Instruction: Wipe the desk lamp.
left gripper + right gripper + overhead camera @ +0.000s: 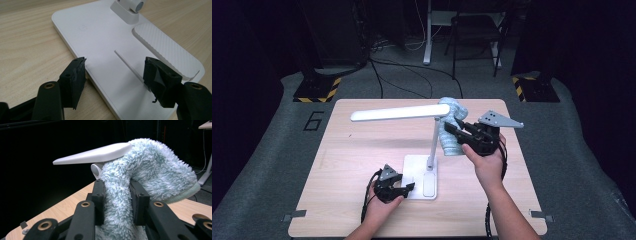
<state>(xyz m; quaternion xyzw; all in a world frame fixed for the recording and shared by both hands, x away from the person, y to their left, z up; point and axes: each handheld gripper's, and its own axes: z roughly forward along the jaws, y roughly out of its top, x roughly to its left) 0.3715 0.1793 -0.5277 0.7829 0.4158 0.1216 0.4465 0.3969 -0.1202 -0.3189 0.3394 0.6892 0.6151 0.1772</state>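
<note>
Fluffy blue cloth point(140, 177) pinched tight in my right gripper point(117, 195), pressed against lamp point(432, 130) near its hinge. Left gripper point(113, 72) gapes wide, straddling lamp base point(100, 37) on table point(342, 150).

Fluffy cloth point(150, 170), smooth plastic lamp point(422, 150), wooden table point(352, 165).

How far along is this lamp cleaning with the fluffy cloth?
Done so far: the right gripper is shut on the fluffy blue cloth, raised against the lamp where its head meets the stem. In hand: the left gripper, jaws open, sits at the edge of the lamp base, seemingly to steady it. How much is wiped cannot be told; the long head and the base probably remain.
</note>
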